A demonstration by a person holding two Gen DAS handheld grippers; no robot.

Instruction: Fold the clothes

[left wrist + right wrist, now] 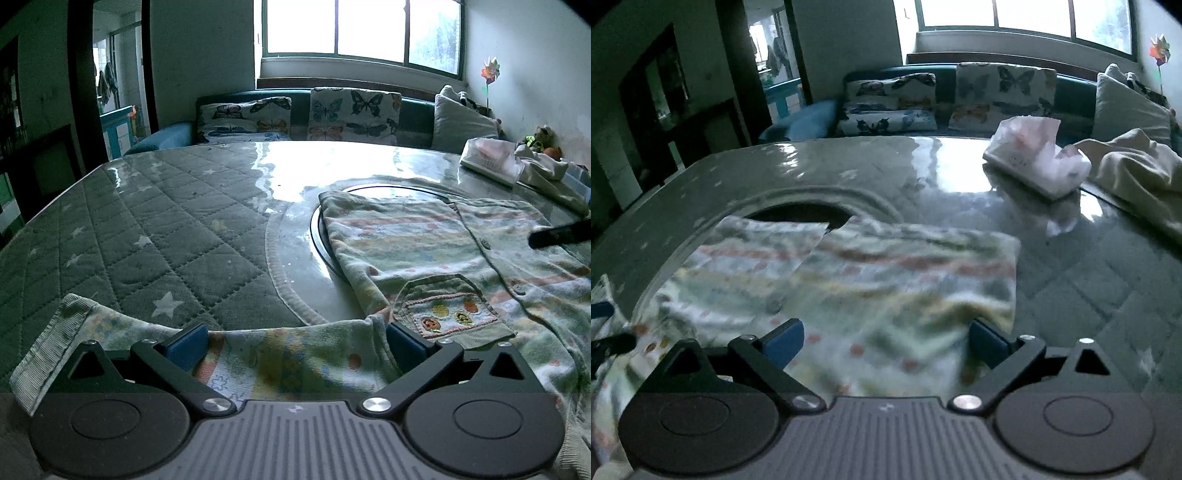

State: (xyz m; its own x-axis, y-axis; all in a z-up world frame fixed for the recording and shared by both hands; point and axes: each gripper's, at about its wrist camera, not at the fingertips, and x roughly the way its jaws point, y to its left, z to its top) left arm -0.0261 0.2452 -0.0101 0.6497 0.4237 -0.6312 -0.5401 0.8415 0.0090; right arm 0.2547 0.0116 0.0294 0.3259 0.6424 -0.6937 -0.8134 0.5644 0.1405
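Lying on the quilted grey star-print table cover (155,236), the pastel striped button-front child's garment (424,236) sits between both wide-spread grippers, left gripper (295,345) and right gripper (886,341).

A quilted table (155,229) is covered by glossy film; a garment (424,236) is spread at 3 o'clock, a tissue pack (491,158) at 1 o'clock.

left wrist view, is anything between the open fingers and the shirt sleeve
Nothing visible is in the way. The left gripper is open and the patterned shirt sleeve already lies between its blue fingers, spread on the quilted table cover. Whether the fingers touch the cloth can't be told.
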